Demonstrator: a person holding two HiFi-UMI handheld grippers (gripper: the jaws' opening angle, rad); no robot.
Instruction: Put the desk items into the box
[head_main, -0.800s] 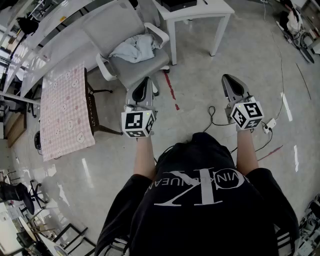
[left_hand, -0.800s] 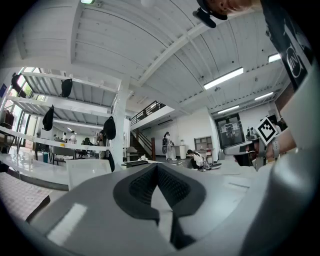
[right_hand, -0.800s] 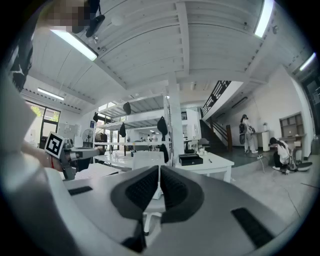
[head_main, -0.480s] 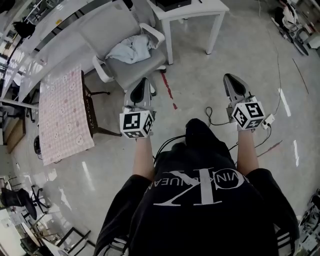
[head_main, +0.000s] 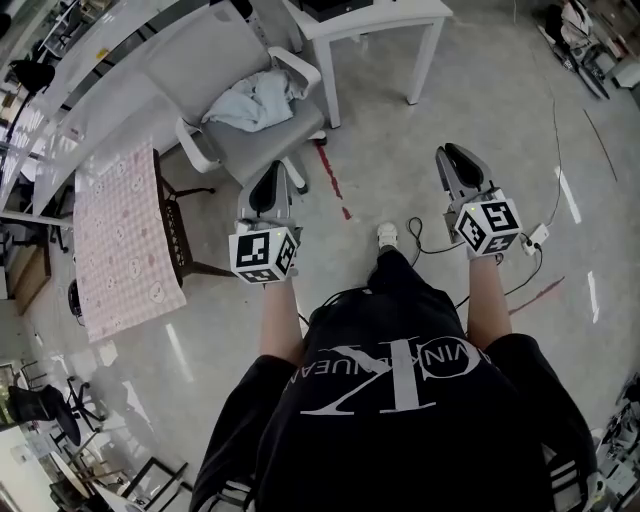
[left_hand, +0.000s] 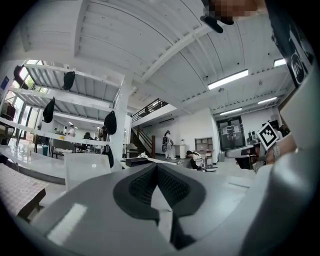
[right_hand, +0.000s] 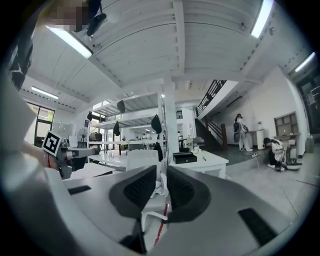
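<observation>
Staircase (right_hand: 208, 131) appears beyond right gripper (right_hand: 161, 171), unseen from overhead.

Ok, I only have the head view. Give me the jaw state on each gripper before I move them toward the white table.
Observer: The left gripper is shut. Its own view shows the tips touching, with nothing between them.
Operator: Now the right one.
Observer: The right gripper has a narrow gap between its jaws and grips nothing. Only the cloth on the chair ahead shows through the gap.
Operator: Report what sits on that table.
Observer: From the right gripper view, a flat black object lies on the white table. I cannot tell what it is.
</observation>
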